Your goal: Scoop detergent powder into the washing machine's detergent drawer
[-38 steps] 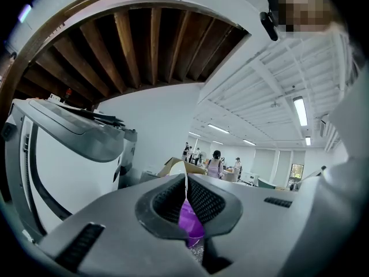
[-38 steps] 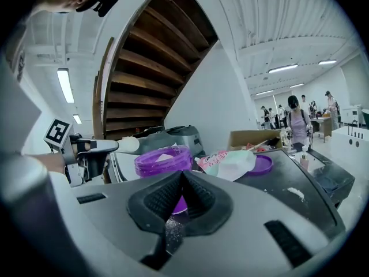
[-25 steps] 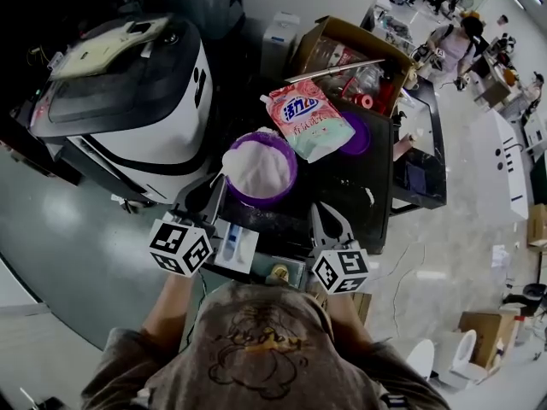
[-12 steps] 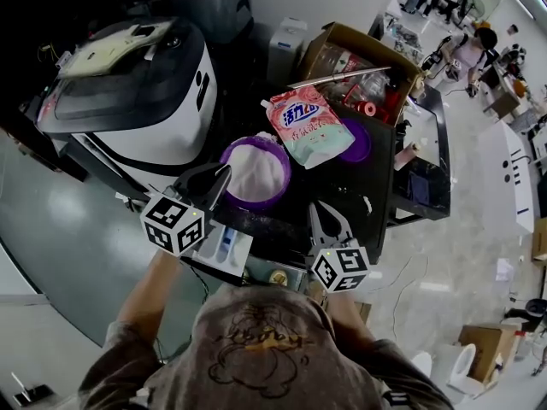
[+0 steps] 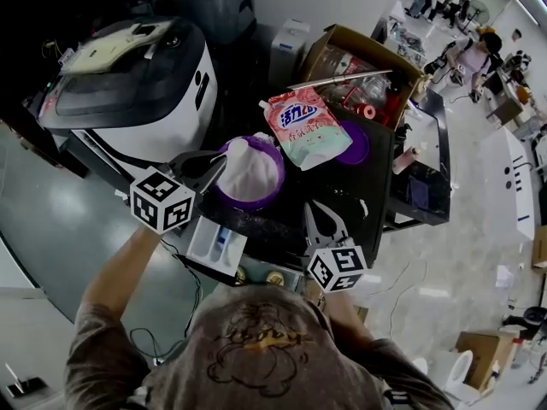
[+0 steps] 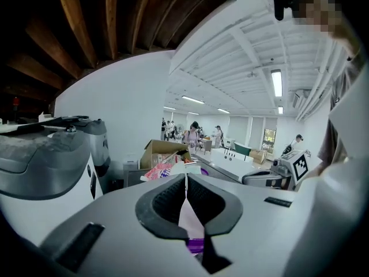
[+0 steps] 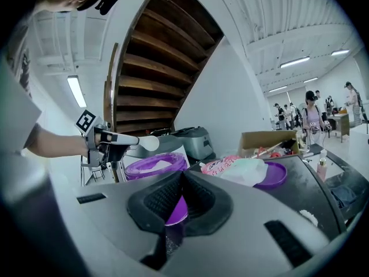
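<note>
Detergent powder (image 5: 249, 171) lies heaped white in a purple tub (image 5: 248, 204) on the dark tabletop (image 5: 342, 196). The drawer (image 5: 217, 242) juts out just below the tub, at the tabletop's near edge. The washer (image 5: 145, 118) stands beside them.

The left claw (image 5: 209, 165) is at the tub's left rim, pressed together on the thin handle of a white scoop (image 7: 149, 142). The scoop's round head reaches over the tub. From above the head blends into the powder, so I cannot tell whether it is loaded.

The right claw (image 5: 318, 213) is low over the tabletop, right of the tub and apart from it. Its jaws look pressed together with nothing pinched; the purple in their gap is probably the tub behind.

Behind the tub a detergent bag (image 5: 305, 126) lies partly over a purple lid (image 5: 361, 143). A cluttered box (image 5: 318, 54) sits past them. People stand far off in the hall.
</note>
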